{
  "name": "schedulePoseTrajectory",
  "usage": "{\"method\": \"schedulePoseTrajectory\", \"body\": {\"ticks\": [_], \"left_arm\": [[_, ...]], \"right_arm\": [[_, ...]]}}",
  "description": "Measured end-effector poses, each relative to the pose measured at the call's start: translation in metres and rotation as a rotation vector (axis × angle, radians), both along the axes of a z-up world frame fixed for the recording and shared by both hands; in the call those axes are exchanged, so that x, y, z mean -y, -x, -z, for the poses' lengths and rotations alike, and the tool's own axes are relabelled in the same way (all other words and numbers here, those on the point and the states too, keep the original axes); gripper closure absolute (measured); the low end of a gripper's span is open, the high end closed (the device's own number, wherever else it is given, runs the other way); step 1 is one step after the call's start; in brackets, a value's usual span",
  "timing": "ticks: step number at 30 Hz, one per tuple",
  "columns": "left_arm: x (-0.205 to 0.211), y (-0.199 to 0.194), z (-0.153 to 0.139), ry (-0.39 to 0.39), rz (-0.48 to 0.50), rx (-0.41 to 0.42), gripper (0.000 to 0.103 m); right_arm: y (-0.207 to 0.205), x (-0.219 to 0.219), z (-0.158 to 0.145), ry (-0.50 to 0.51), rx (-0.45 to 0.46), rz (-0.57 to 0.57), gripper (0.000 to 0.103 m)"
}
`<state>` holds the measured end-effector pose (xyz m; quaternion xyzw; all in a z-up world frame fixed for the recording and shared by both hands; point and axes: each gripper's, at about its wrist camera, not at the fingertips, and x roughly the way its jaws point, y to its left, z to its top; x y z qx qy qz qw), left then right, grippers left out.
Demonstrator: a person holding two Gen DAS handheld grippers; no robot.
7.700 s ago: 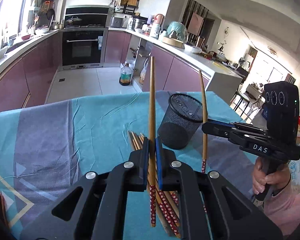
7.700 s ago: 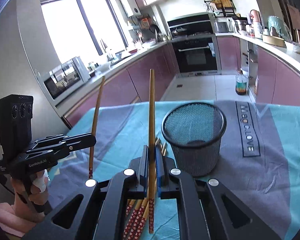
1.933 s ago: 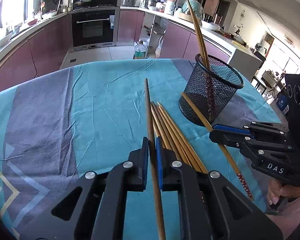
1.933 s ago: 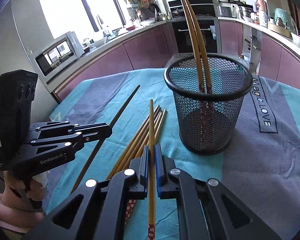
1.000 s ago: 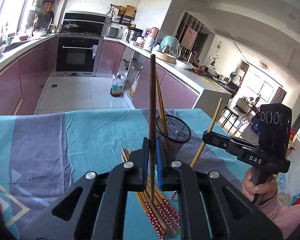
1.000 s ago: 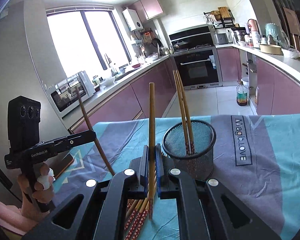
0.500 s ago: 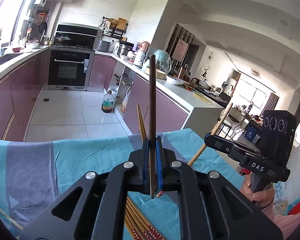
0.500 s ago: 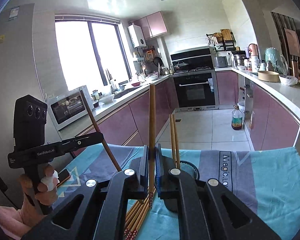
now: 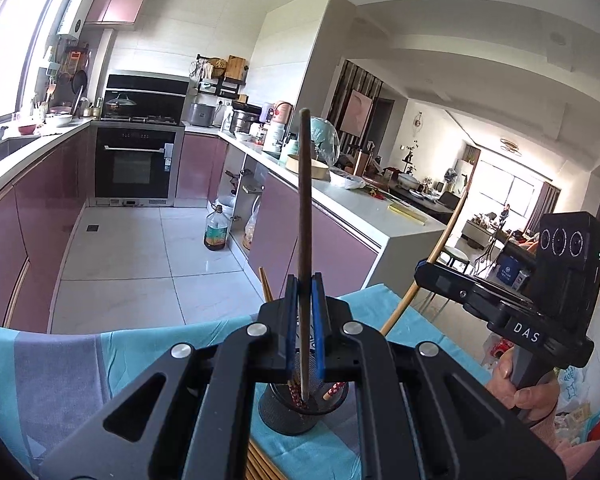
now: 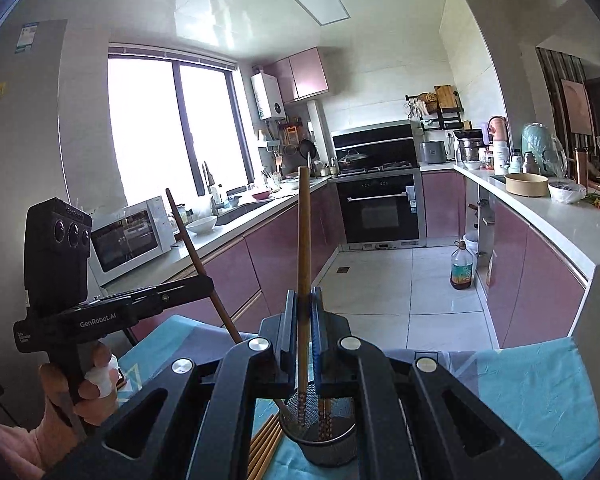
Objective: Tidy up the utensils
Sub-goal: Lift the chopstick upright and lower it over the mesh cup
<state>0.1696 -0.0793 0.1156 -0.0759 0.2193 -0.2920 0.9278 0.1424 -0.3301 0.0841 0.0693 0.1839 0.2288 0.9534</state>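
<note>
Both grippers are clamped on one chopstick each, left gripper [image 9: 304, 328] on a dark wooden chopstick [image 9: 303, 208], right gripper [image 10: 303, 332] on a light bamboo chopstick [image 10: 303, 240], upright above the black mesh cup [image 9: 288, 416] on the teal-clothed surface [image 9: 60, 364], probably so they drop in tip-first.

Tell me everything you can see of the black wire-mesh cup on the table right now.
The black wire-mesh cup is a round, open-topped holder of fine metal mesh with a solid rim, standing upright on the teal and grey tablecloth. Both views show it low, mostly hidden behind the gripper bodies. Inside stand chopsticks with red patterned ends. The lower tips of the dark chopstick and the light wooden chopstick, each clamped in a shut gripper, appear over its mouth. Loose wooden chopsticks lie on the cloth beside it.
</note>
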Motion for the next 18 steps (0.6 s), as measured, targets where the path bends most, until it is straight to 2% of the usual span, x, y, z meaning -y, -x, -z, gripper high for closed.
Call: {"method": "schedulePoseTrajectory", "body": {"ticks": [5,11,18], "left_arm": [[0.012,-0.014,0.017,-0.062,0.017,-0.051,0.096],[0.029,-0.024,0.049,-0.152,0.060,-0.137,0.096],[0.034,-0.036,0.075,-0.174,0.083,-0.204,0.096]], "right_arm": [[-0.014,-0.005,0.013,0.037,-0.045,0.007,0.098],[-0.034,-0.012,0.042,0.080,-0.164,-0.015,0.098],[-0.050,-0.021,0.059,0.127,-0.257,-0.022,0.098]]}}
